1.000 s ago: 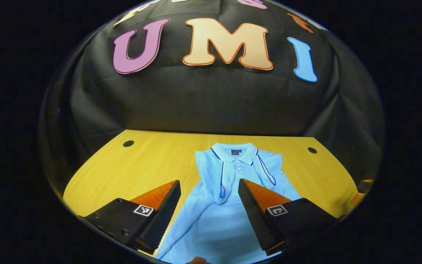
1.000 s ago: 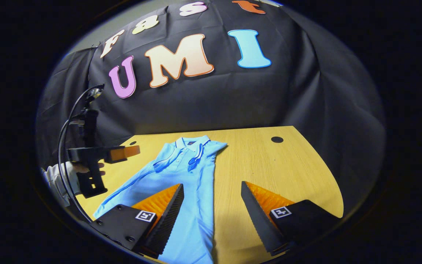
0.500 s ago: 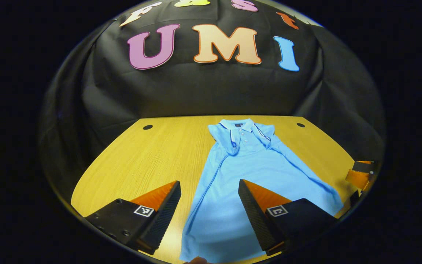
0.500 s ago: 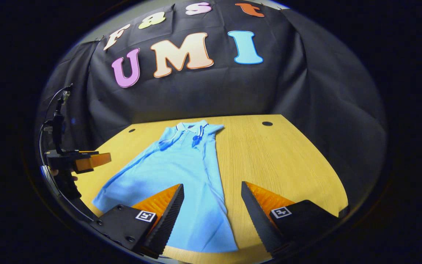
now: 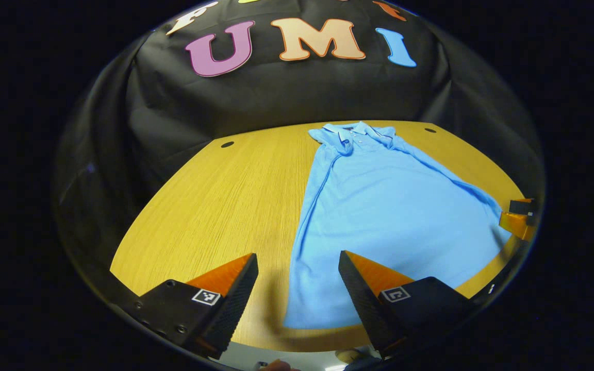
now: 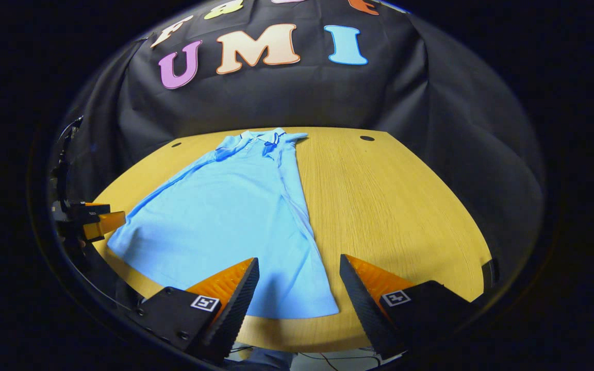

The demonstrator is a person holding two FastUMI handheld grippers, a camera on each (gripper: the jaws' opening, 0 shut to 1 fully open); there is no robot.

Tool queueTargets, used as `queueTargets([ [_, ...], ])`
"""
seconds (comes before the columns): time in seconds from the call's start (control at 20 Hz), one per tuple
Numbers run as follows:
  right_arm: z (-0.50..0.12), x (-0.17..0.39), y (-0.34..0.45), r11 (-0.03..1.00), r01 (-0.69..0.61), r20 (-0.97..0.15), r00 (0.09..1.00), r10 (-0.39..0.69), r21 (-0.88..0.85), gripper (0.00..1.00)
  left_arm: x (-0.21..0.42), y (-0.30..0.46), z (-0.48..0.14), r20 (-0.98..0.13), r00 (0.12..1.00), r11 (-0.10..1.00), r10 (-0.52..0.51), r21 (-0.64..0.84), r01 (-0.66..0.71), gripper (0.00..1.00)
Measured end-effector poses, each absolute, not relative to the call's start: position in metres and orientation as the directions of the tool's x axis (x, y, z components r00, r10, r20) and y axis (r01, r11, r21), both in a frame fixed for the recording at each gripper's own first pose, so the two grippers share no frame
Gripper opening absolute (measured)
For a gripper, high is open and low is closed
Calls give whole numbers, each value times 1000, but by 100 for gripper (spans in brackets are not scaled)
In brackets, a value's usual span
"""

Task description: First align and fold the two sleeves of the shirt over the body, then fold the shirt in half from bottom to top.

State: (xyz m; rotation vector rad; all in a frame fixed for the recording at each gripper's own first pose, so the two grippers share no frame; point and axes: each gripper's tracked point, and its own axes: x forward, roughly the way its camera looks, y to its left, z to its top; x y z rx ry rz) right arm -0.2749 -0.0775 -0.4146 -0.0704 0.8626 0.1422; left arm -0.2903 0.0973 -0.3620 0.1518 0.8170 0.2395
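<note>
- The light blue shirt [image 5: 395, 206] is lying flat on the wooden table [image 5: 214, 206], collar [image 5: 351, 131] pointing toward the black cloth wall and hem running along the table's near edge.
- Both sleeves are lying folded in over the shirt's body; the body itself is lying at full length.
- The left gripper [image 5: 297, 268] is hovering above the hem's left corner, jaws standing wide apart and gripping nothing; the shirt's left edge is showing in the gap between the fingers.
- The right gripper [image 6: 299, 273] is hovering above the hem's right corner, jaws likewise spread wide and holding nothing.
- Neither gripper is touching the shirt.
- The right gripper view is also showing the left gripper [image 6: 96, 221] just beside the hem's far corner.
</note>
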Motion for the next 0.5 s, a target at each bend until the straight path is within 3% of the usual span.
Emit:
queueTargets([
  [0.1,-419,-279,-77,987,-160,-767,635,85,-23,98,-298,98,-375,-718,643,964,265,222,-150,96],
  [0.15,-421,-279,-77,987,-161,-769,635,81,-28,94,-297,98,-372,-703,660,964,265,218,-155,96],
  [0.2,-423,-280,-77,986,-161,-771,632,77,-33,98,-292,98,-372,-693,673,965,259,209,-157,97],
  [0.25,-426,-281,-76,986,-160,-775,627,73,-37,94,-297,97,-376,-708,658,966,257,202,-159,90],
  [0.3,-430,-284,-74,986,-160,-782,619,70,-38,98,-295,95,-376,-694,678,970,244,186,-158,96],
  [0.35,-437,-290,-71,986,-164,-797,600,72,-34,94,-297,90,-380,-706,671,974,226,169,-150,96],
  [0.45,-435,-288,-68,989,-145,-796,601,78,-13,96,-295,80,-379,-702,687,982,189,131,-136,87],
  [0.5,-436,-290,-65,991,-136,-799,595,87,6,92,-294,76,-383,-701,688,983,185,133,-129,69],
])
